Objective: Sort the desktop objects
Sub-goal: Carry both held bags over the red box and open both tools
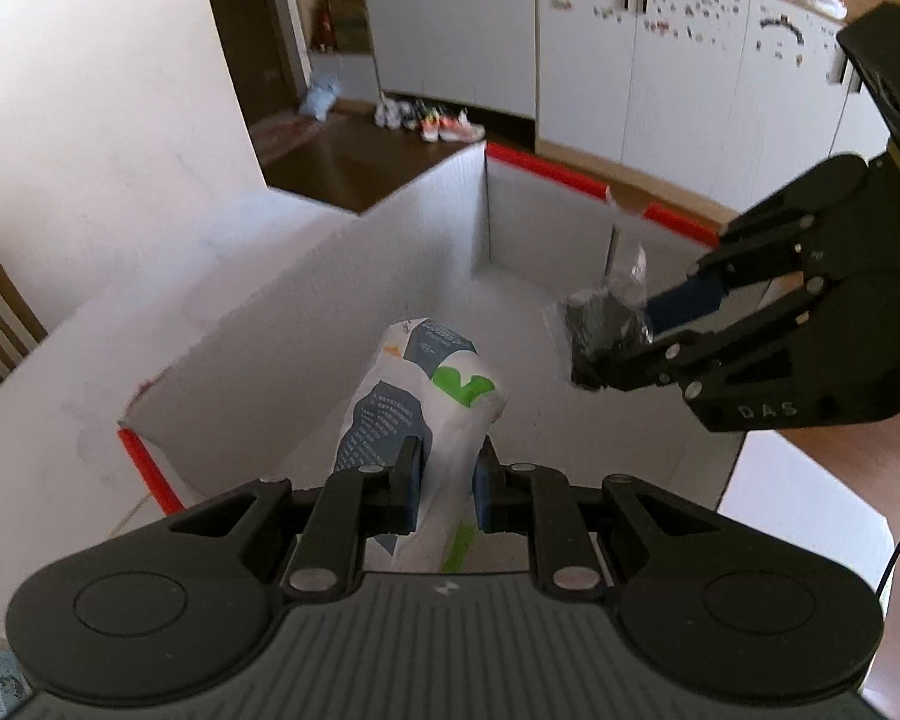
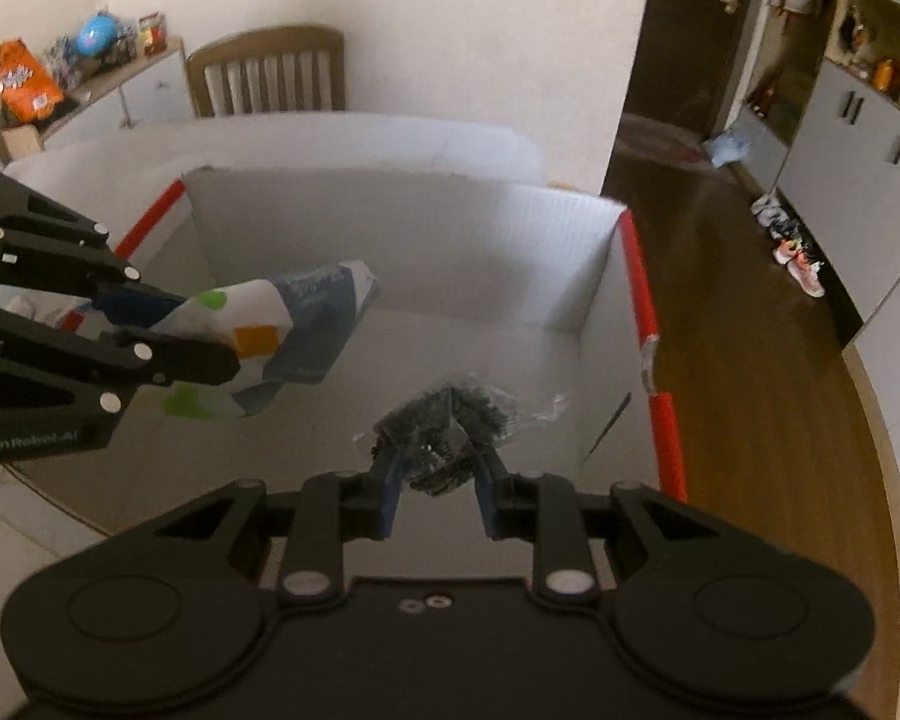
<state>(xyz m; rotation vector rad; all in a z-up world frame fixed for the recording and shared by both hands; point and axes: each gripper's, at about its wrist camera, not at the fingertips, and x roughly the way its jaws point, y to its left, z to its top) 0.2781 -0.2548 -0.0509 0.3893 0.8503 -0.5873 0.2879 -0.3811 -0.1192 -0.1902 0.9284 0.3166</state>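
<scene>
You hold the printed packet (image 1: 426, 402) in your left hand-held gripper (image 1: 445, 489), pads pinching its lower end; the packet hangs above the open white box (image 1: 306, 312) and is not yet inside. Your right hand-held gripper (image 2: 435, 471) is clamped on a clear bag of small black pieces (image 2: 450, 420), also over the box interior, near the right wall.

Progress, judged: both items are lifted and brought over the box, neither is let go. The box floor, as far as it shows, looks bare, so the sort seems early. Remaining: lower, release both, then fetch whatever else lies on the table (image 1: 60, 420); no other loose items show clearly.

Materials:
- Packet: soft, crinkled film, white with grey-blue, green and orange print; pillow-shaped, yielding under the pads.
- Bag: thin, glossy, transparent plastic, wrinkled; contents dark and lumpy, too blurred to identify.
- Box: corrugated white board, matte, straight walls, red tape along the edges (image 2: 642, 294).
- Table: smooth, pale, rounded corner.
</scene>
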